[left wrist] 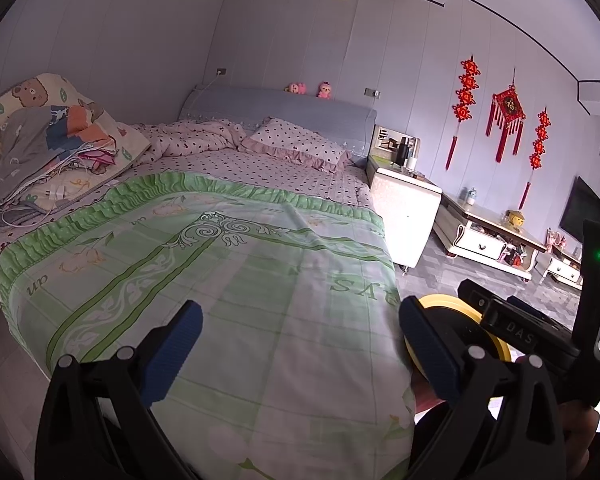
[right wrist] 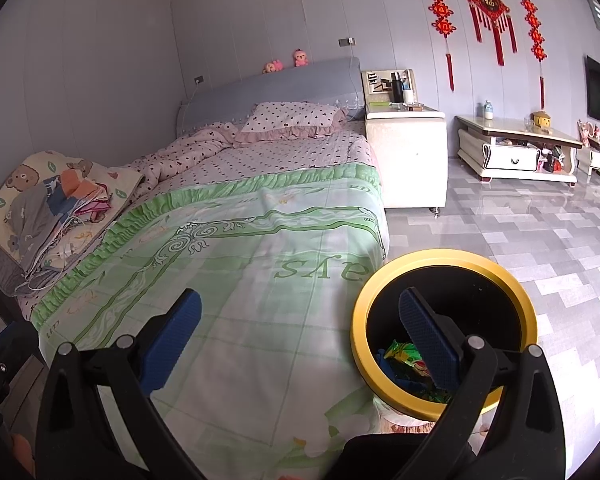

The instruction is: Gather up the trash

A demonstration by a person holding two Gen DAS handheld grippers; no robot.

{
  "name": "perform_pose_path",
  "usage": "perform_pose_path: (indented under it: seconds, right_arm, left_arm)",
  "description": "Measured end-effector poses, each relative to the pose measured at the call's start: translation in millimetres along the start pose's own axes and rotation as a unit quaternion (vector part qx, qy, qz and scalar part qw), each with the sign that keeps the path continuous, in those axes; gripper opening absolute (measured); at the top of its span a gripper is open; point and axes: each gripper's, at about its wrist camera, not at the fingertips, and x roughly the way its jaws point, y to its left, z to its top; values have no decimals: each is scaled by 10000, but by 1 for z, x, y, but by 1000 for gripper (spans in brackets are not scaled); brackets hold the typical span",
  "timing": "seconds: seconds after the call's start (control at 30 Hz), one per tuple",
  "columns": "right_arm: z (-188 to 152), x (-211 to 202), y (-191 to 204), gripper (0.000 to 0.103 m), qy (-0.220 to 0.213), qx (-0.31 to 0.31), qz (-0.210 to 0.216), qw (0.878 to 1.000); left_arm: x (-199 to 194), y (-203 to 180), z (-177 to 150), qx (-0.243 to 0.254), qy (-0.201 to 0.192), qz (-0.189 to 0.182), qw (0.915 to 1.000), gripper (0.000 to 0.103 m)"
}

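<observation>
A yellow-rimmed black trash bin point(right wrist: 444, 264) stands on the floor by the bed's near right corner. Colourful wrappers point(right wrist: 404, 356) lie inside it. My right gripper point(right wrist: 300, 328) is open and empty, above the green bedspread point(right wrist: 236, 264), with its right finger over the bin's mouth. My left gripper point(left wrist: 300, 336) is open and empty over the green bedspread point(left wrist: 236, 264). In the left wrist view the bin's yellow rim point(left wrist: 448, 308) shows behind the right finger, partly hidden by the other gripper's black body point(left wrist: 540, 332). No loose trash shows on the bed.
A pile of folded blankets point(right wrist: 56, 204) lies on the bed's left side, a dotted pillow point(right wrist: 292, 120) at the head. A white nightstand point(right wrist: 412, 152) and low TV cabinet point(right wrist: 516, 148) stand right of the bed. Grey tiled floor point(right wrist: 540, 220) lies beyond the bin.
</observation>
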Motion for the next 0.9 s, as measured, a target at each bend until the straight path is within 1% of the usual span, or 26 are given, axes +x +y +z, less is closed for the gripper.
perform_pose_path:
  seconds: [0.6, 0.9]
  right_arm:
    - [-1, 2, 1, 95, 47, 30, -14, 10000]
    - [-2, 2, 1, 95, 54, 36, -16, 10000]
  left_arm:
    - [3, -2, -7, -12, 63, -32, 10000, 95]
    - [4, -2, -5, -10, 64, -33, 10000, 95]
